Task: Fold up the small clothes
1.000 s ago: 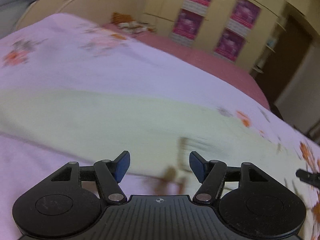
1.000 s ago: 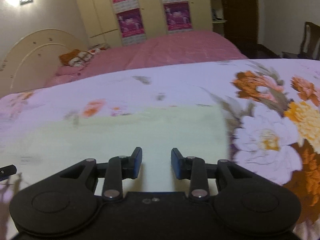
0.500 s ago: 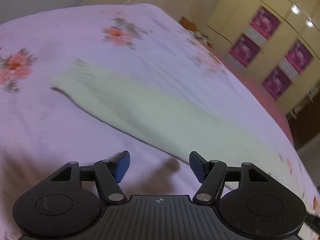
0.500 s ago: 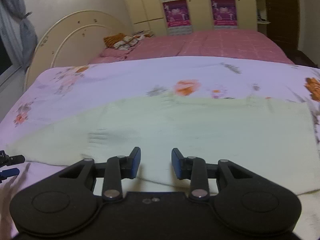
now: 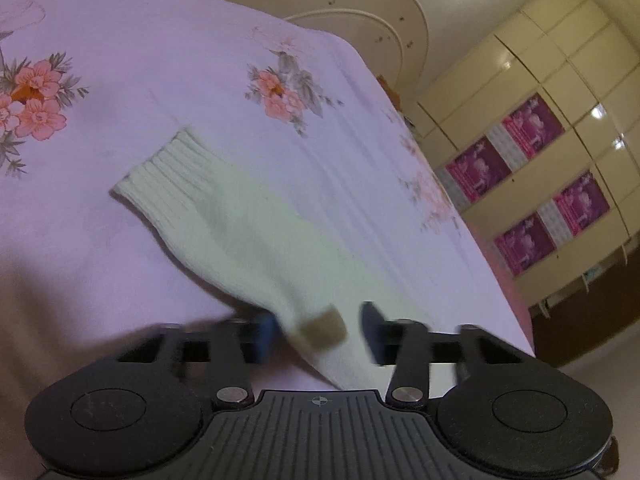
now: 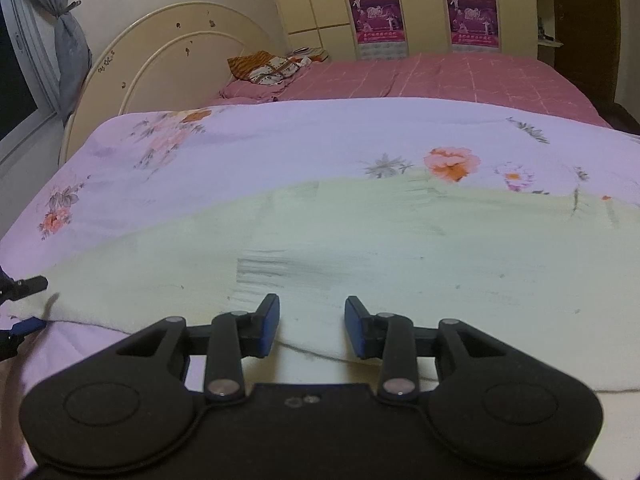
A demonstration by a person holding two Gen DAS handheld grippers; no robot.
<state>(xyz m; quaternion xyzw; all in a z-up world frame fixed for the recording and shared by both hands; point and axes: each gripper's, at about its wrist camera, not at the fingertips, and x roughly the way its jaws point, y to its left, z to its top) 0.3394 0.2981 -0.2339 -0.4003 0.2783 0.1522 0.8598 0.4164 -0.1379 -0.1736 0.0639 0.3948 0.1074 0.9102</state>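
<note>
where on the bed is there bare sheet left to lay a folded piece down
Bare floral sheet lies beyond the pale green garment, up to the pink bedspread. More lies past the ribbed cuff, toward the headboard. The near edge is crowded: the garment fills it, with the left tongs closing around it and the right tongs over it.

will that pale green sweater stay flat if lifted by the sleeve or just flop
Probably flop: the sweater is soft knit lying limp on the bedspread. The ribbed cuff may stretch. It would likely drag rather than slide, given the fuzzy fabric.
</note>
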